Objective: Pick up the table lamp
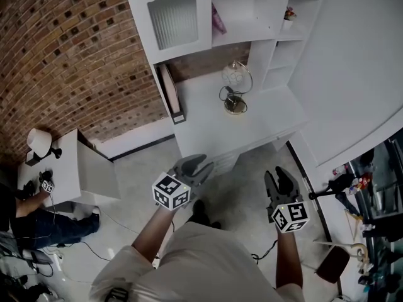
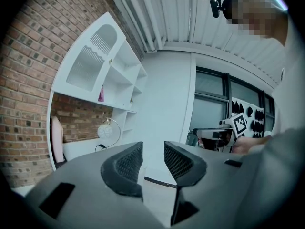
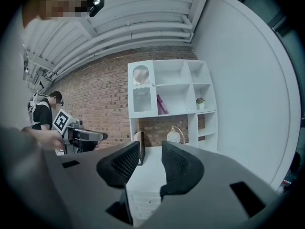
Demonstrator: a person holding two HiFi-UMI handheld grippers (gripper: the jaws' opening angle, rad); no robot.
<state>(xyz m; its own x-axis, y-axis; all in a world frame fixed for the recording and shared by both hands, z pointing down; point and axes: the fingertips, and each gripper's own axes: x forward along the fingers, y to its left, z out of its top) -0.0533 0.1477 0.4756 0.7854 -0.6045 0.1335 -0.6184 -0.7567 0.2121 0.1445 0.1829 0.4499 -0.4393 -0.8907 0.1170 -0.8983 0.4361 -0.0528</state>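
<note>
The table lamp (image 1: 235,83) is a clear globe inside a metal ring on a round base, with a dark cord. It stands on the white desk (image 1: 208,124) under the shelf unit, well ahead of both grippers. In the left gripper view the lamp (image 2: 107,131) shows left of the jaws; in the right gripper view the lamp (image 3: 175,136) sits just above them. My left gripper (image 1: 200,167) and right gripper (image 1: 281,178) hover over the floor before the desk, both open with nothing between the fingers. The left gripper (image 2: 152,159) and right gripper (image 3: 150,159) point roughly level.
A flat pink-edged board (image 1: 171,93) leans at the desk's left end. The shelves hold a pink item (image 1: 218,19) and a small potted plant (image 1: 289,14). A white side table (image 1: 75,168) with a white lamp (image 1: 39,141) stands at the left, a person (image 1: 38,222) beside it. Stands and clutter (image 1: 343,181) fill the right.
</note>
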